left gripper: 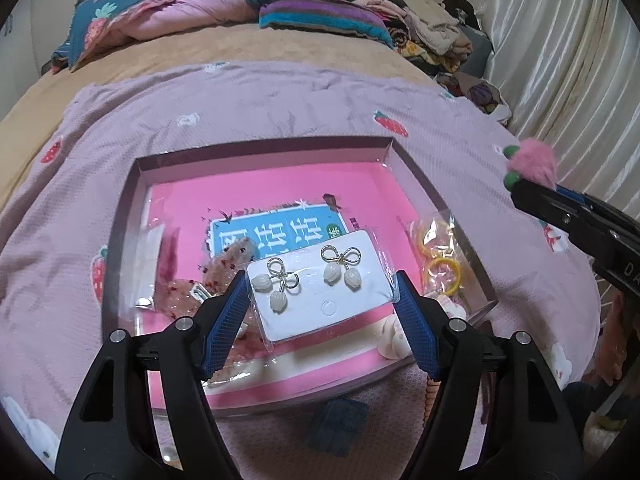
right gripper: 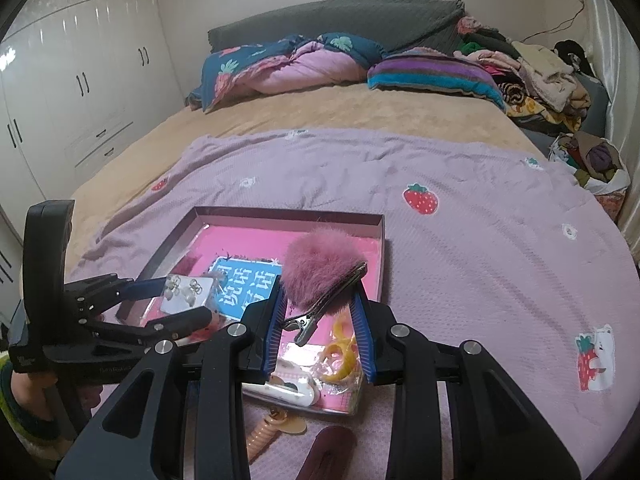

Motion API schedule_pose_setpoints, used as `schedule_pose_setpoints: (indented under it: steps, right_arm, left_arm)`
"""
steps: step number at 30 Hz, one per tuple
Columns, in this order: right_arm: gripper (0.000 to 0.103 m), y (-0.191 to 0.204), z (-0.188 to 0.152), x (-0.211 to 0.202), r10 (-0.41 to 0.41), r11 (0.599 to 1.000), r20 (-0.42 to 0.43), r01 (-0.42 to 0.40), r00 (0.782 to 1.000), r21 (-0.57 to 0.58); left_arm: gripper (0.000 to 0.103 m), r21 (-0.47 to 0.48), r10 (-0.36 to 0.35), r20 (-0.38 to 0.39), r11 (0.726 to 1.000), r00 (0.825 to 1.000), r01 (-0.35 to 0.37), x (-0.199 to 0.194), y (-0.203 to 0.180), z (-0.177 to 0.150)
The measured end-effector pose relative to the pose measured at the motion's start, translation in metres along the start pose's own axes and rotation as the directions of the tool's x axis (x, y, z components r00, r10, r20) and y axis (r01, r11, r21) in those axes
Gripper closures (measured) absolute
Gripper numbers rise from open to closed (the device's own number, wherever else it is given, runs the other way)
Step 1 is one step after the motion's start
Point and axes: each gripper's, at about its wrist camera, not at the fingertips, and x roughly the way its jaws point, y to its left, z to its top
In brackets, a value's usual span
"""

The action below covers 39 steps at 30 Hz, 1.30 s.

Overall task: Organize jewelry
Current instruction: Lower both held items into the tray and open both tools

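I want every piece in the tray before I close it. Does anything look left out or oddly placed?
Yes. A coiled peach hair tie and a dark flat clip lie on the lilac blanket, just outside the tray at its near edge. Nothing looks spilled or damaged.

Left tool (left gripper: 322,292) angled steeply down, jaws clamped halfway; right tool (right gripper: 320,308) pitched downward, jaws pinched narrow.

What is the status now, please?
Left tool shut on white card of bow earrings. Right tool shut on fluffy pink hair clip. Both above pink-lined tray; nothing blocking.
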Motion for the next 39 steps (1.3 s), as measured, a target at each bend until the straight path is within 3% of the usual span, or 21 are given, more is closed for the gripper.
schedule_pose_setpoints:
  steps: [22, 30, 34, 39]
  right_arm:
    - [0.071, 0.0, -0.03, 0.074, 0.051, 0.999, -0.179, -0.051, 0.983, 0.006]
    - [0.066, 0.001, -0.035, 0.069, 0.052, 0.999, -0.179, -0.05, 0.983, 0.016]
    - [0.061, -0.002, -0.035, 0.055, 0.051, 0.998, -0.152, -0.046, 0.987, 0.034]
    - [0.051, -0.008, -0.033, 0.029, 0.043, 0.997, -0.1, -0.037, 0.994, 0.069]
  left_arm:
    - [0.037, 0.012, 0.02, -0.062, 1.0, 0.998, -0.019, 0.018, 0.009, -0.013]
    - [0.037, 0.008, 0.026, -0.072, 1.0, 0.997, -0.026, 0.019, 0.013, -0.014]
    - [0.036, 0.006, 0.029, -0.073, 1.0, 0.997, -0.029, 0.019, 0.013, -0.014]
    - [0.028, 0.006, 0.031, -0.074, 1.0, 0.997, -0.03, 0.018, 0.011, -0.014]
